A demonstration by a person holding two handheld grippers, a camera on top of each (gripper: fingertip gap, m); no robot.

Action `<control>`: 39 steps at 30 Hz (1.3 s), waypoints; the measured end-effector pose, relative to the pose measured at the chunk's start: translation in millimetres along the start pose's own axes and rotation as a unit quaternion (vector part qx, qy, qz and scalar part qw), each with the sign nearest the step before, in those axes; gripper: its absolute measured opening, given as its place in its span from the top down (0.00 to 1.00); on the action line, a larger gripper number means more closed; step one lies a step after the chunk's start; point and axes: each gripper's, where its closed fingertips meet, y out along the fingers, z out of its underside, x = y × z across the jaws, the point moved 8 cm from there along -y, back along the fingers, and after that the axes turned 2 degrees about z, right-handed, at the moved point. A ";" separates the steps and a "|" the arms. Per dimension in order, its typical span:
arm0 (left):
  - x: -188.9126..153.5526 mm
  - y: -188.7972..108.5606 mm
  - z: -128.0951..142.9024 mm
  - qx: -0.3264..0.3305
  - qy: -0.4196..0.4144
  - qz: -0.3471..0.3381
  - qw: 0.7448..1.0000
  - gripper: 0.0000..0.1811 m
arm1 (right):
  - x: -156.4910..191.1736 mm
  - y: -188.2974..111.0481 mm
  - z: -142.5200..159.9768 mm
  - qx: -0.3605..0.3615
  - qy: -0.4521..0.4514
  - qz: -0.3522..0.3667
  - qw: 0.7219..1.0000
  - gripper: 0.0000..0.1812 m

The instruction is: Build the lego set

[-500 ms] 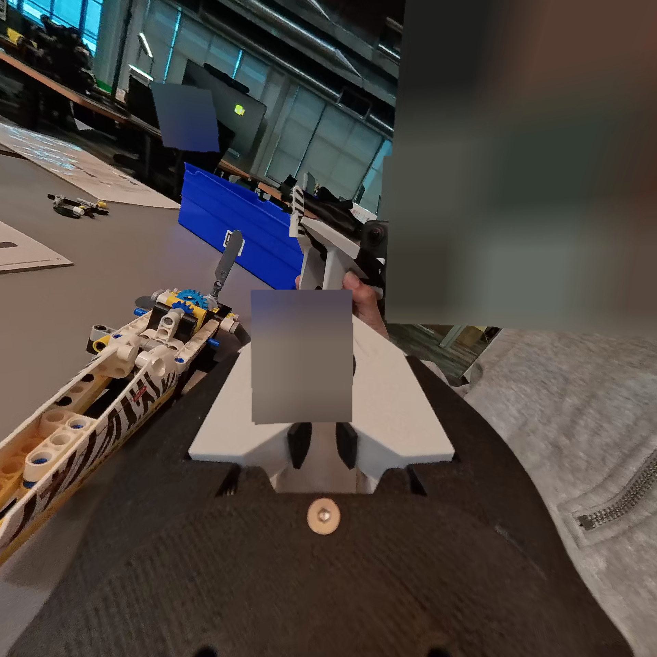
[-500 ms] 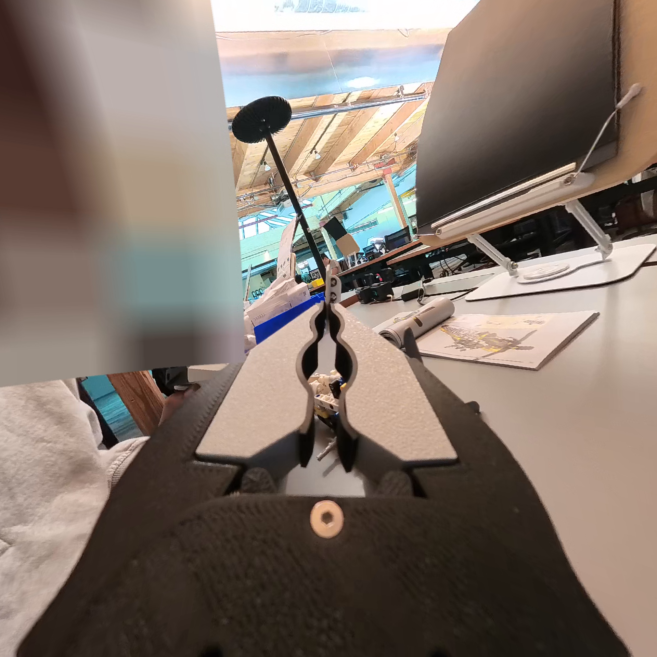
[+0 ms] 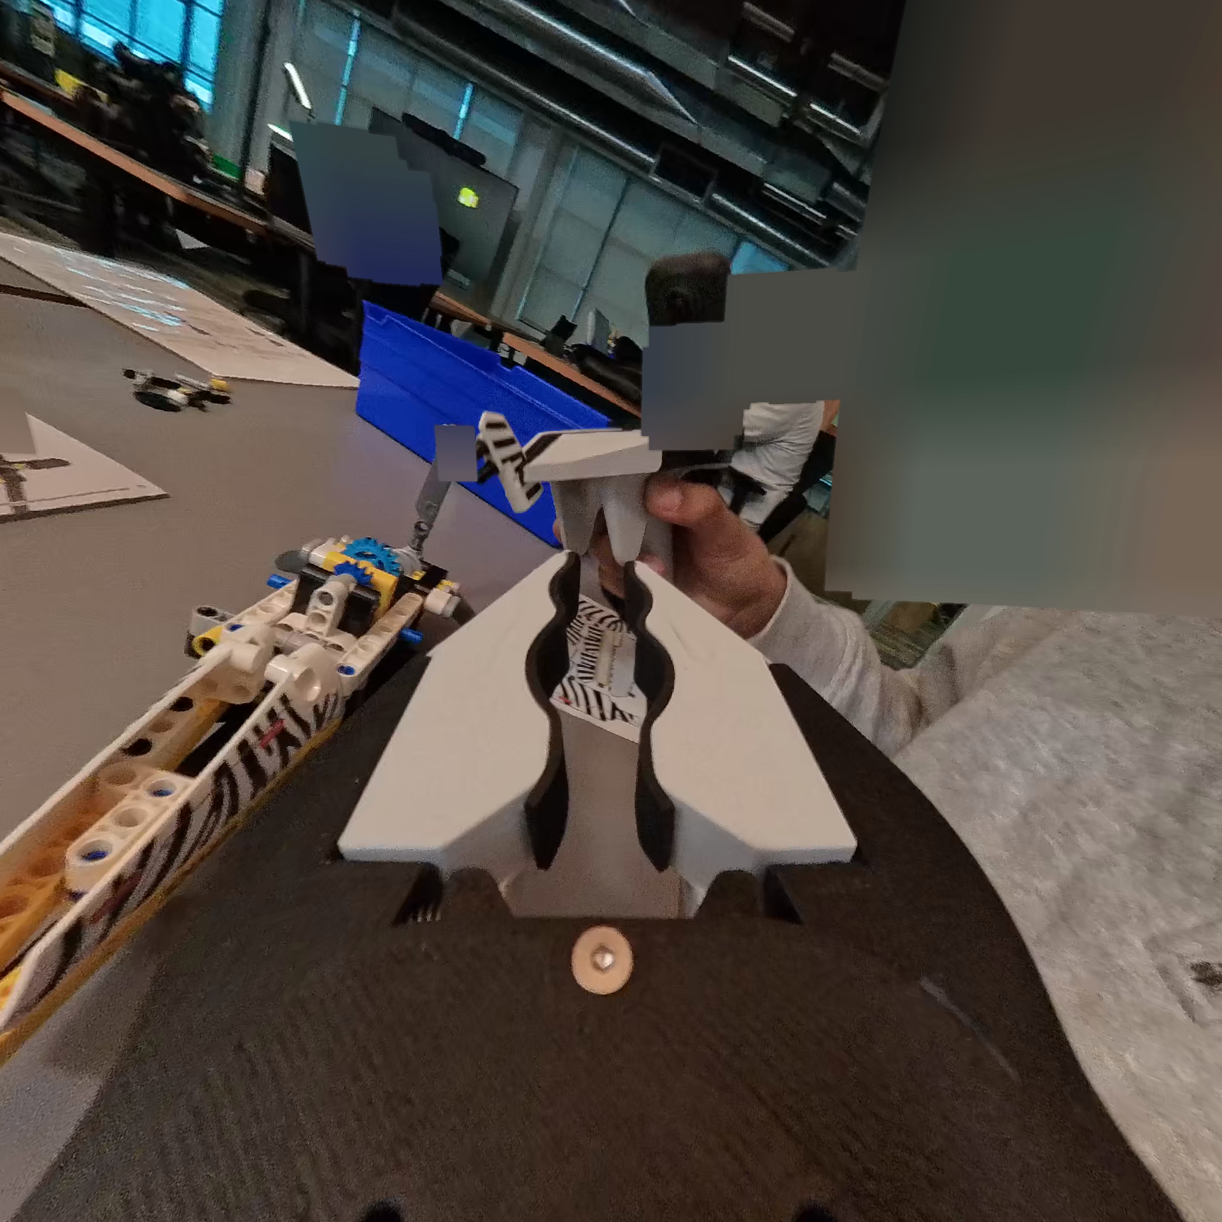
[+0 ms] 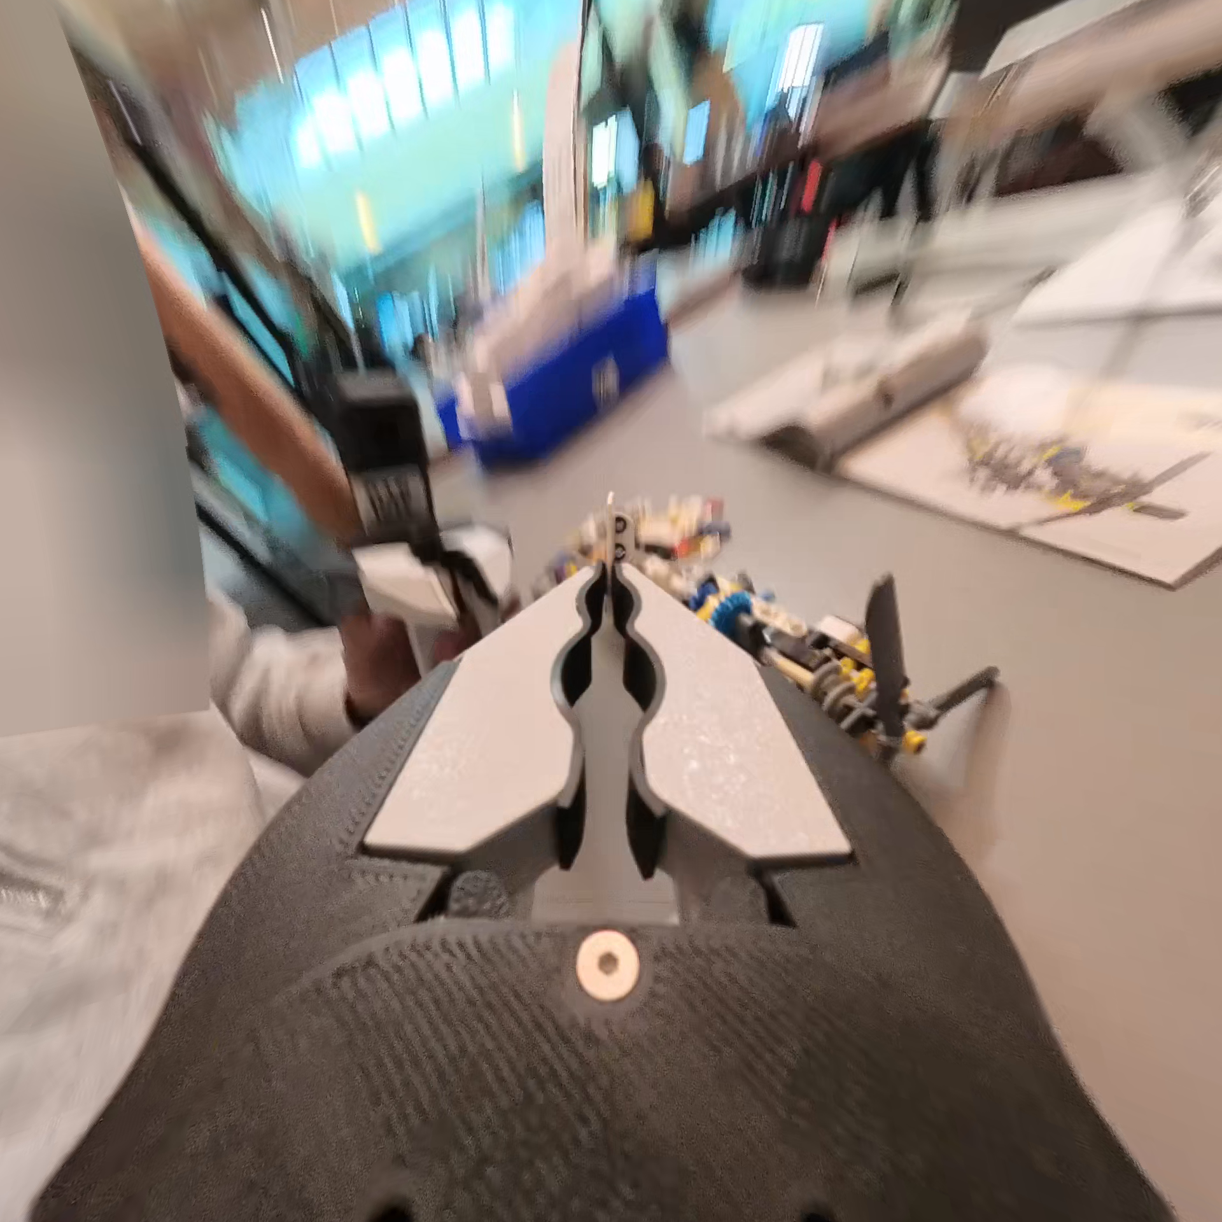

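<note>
Right gripper (image 4: 611, 575) swung toward lego model (image 4: 787, 635) | jaws pinch striped piece (image 4: 618, 529) | left gripper (image 3: 602, 575) jaws narrowly parted, empty

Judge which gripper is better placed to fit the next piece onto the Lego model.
Right. The right gripper is shut on a zebra-striped panel, with the Lego model just beyond its tips. The left gripper is open, holding nothing I can see.

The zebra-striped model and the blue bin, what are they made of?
The zebra-striped model: probably hard plastic, smooth beams with round pin holes; its stripes look printed or stickered. The blue bin: likely moulded plastic, one even glossy colour with stiff thin walls.
</note>
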 end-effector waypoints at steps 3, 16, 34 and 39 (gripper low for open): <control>6.2 -5.6 -5.7 -0.004 0.023 -0.050 0.998 0.90 | -5.6 14.0 -14.9 0.124 -0.084 0.018 0.988 1.00; 19.0 -20.5 -13.4 0.059 0.145 -0.206 0.966 0.87 | -0.9 67.6 -15.0 0.392 -0.233 -0.035 0.889 1.00; 34.4 -2.2 -4.1 0.157 0.119 -0.236 0.952 0.89 | -12.8 68.3 -12.5 0.427 -0.198 -0.082 0.879 1.00; 41.1 -3.4 -3.2 0.165 0.074 -0.233 0.956 0.89 | -12.8 69.4 -12.6 0.423 -0.195 -0.080 0.881 1.00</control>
